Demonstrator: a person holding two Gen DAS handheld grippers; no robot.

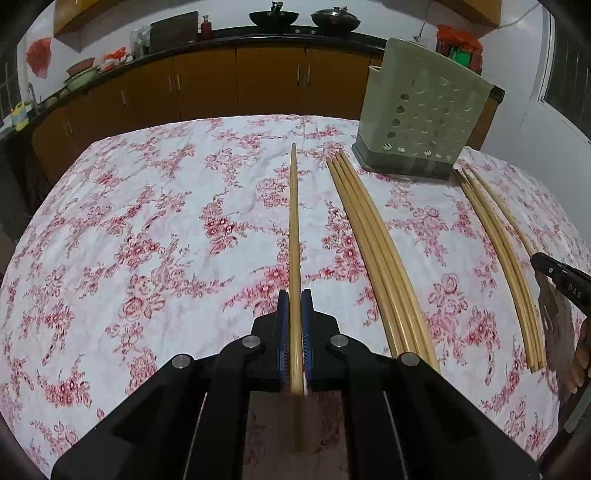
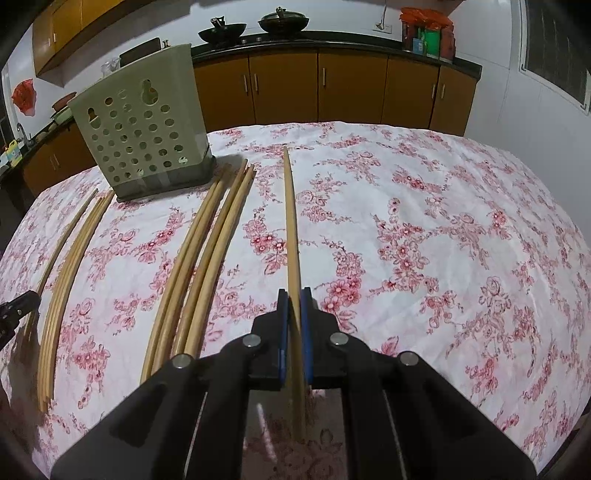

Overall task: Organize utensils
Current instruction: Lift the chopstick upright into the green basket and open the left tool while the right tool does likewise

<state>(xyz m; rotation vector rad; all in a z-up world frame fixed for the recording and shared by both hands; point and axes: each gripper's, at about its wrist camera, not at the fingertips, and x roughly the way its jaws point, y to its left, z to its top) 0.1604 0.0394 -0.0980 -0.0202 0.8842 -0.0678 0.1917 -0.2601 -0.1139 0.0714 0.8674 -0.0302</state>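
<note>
My left gripper (image 1: 294, 299) is shut on a wooden chopstick (image 1: 294, 221) that points forward over the floral tablecloth. My right gripper (image 2: 294, 295) is shut on another wooden chopstick (image 2: 291, 214), also pointing forward. A green perforated utensil holder (image 1: 421, 110) stands far right in the left wrist view; it also shows in the right wrist view (image 2: 144, 125), far left. A bundle of several chopsticks (image 1: 376, 251) lies on the cloth right of my left gripper. A second bundle (image 1: 506, 266) lies further right. Both bundles show in the right wrist view (image 2: 199, 266) (image 2: 62, 288).
The table has a pink floral cloth (image 1: 147, 221). The other gripper's tip (image 1: 561, 284) and a hand show at the right edge. Orange kitchen cabinets (image 2: 351, 88) and a dark counter with woks (image 1: 273, 16) stand behind the table.
</note>
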